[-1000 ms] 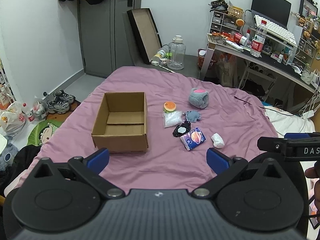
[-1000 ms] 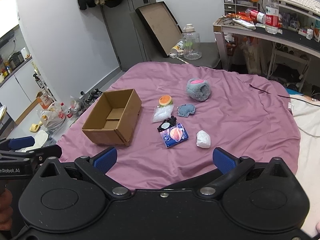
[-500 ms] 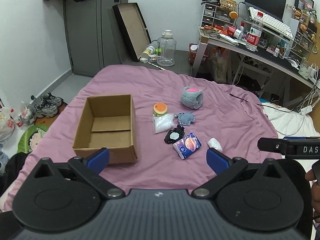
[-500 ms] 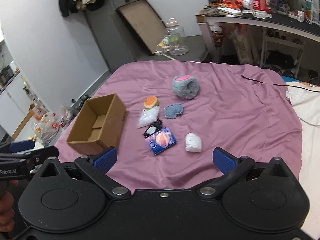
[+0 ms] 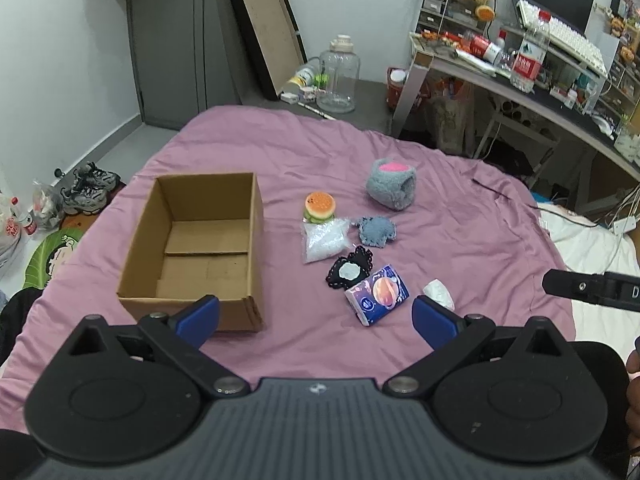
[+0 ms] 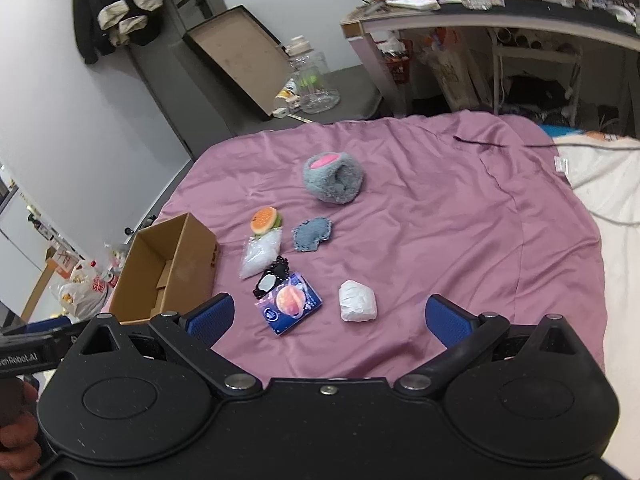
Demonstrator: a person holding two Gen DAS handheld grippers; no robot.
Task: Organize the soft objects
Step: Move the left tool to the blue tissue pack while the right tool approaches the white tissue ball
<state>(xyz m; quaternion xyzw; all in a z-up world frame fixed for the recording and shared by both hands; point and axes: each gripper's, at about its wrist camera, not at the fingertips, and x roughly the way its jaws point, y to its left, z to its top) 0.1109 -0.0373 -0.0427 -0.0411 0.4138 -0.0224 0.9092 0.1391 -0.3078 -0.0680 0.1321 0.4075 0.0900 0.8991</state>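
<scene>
Seven soft items are spread on the mauve bedsheet [image 5: 460,240], right of the empty open brown cardboard box [image 5: 200,248]. The white crumpled wad [image 6: 357,301], nearest the right gripper [image 6: 328,318], should be pinched gently mid-body. Both the right and left gripper [image 5: 316,318] are held apart, empty. Compared with earlier, both views have been brought closer.

Matt cardboard box [image 5: 200,248] on smooth cloth sheet [image 5: 460,240] (fuzzy grey plush [image 5: 391,184]).
</scene>
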